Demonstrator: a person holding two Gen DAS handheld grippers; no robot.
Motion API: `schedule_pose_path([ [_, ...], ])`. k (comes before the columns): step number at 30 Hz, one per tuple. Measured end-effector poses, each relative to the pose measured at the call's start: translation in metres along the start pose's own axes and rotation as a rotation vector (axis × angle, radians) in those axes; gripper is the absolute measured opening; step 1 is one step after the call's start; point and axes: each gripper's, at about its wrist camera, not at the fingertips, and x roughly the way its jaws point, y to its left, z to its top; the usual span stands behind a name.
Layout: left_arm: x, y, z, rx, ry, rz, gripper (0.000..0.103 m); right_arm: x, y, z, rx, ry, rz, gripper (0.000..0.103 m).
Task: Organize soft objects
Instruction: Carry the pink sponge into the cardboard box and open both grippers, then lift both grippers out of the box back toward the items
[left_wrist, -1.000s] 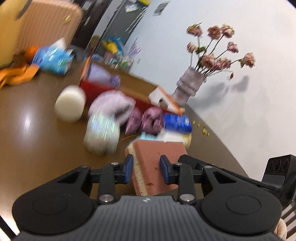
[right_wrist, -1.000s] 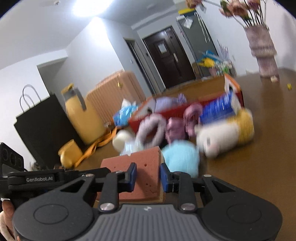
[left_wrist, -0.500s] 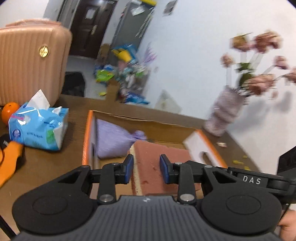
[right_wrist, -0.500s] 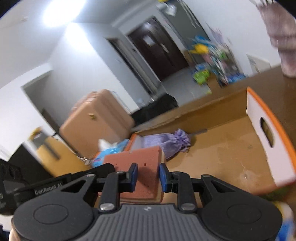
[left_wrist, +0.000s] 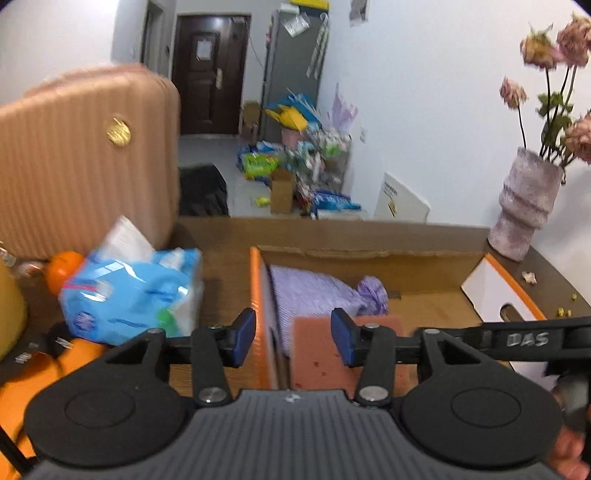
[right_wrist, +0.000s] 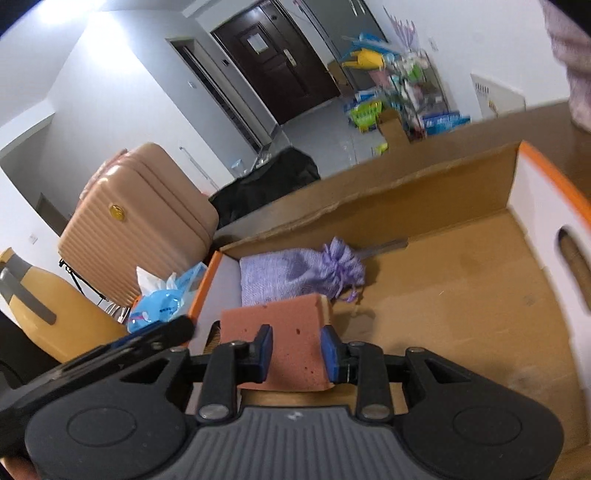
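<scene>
1. Nearest the cameras, the right gripper (right_wrist: 296, 350) is clenched on a reddish-brown sponge (right_wrist: 280, 325), its blue pads pressing the sponge's near end from both sides.
2. The left gripper (left_wrist: 291, 336) stands released with its jaws wide apart; they straddle the orange-edged left wall of the cardboard box (left_wrist: 260, 295), one finger outside the wall and one over the sponge (left_wrist: 314, 350), and I cannot tell whether either pad touches anything.
3. The sponge sits low inside the box (right_wrist: 461, 302) at its left end; whether it rests on the floor of the box is not clear.
4. Just beyond the sponge a lilac drawstring pouch (right_wrist: 295, 273) lies on the box floor against the left wall, its gathered neck pointing toward the middle; the pouch (left_wrist: 314, 291) looks close to the sponge, perhaps touching.
5. The box rests on a brown wooden table (left_wrist: 221, 236); its right end is a white panel with an orange rim and a hand slot.
6. Left of the box, on the table, lies a blue tissue pack (left_wrist: 133, 291) with a white tissue sticking up, and an orange fruit (left_wrist: 64, 262) behind it.
7. At the far right of the table stands a mauve vase (left_wrist: 524, 206) with dried pink flowers.
8. Beyond the table's left edge rises a ribbed pink suitcase (left_wrist: 85, 162).
9. Farthest off are white walls, a dark door (left_wrist: 210, 74) and a pile of colourful packages (left_wrist: 306, 162) on the floor.
</scene>
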Motion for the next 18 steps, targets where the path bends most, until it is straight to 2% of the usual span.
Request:
schedule_pose_path([
  [4, -0.043, 0.004, 0.007, 0.016, -0.064, 0.038, 0.059, -0.050, 0.007, 0.006, -0.042, -0.069, -0.017, 0.032],
  [6, -0.070, 0.004, 0.003, 0.029, -0.109, 0.052, 0.071, -0.081, 0.013, 0.005, -0.102, -0.116, -0.038, 0.040],
  [8, -0.101, 0.005, -0.007, 0.030, -0.175, 0.059, 0.083, -0.113, 0.017, -0.001, -0.164, -0.168, -0.070, 0.055],
  [11, -0.141, 0.003, -0.023, 0.036, -0.244, 0.074, 0.089, -0.154, 0.023, -0.018, -0.250, -0.231, -0.116, 0.067],
  [14, -0.178, -0.002, -0.035, 0.024, -0.312, 0.061, 0.096, -0.188, 0.031, -0.042, -0.343, -0.321, -0.147, 0.088],
  [18, -0.221, -0.013, -0.056, 0.048, -0.385, 0.070, 0.102, -0.227, 0.041, -0.075, -0.435, -0.437, -0.164, 0.092],
])
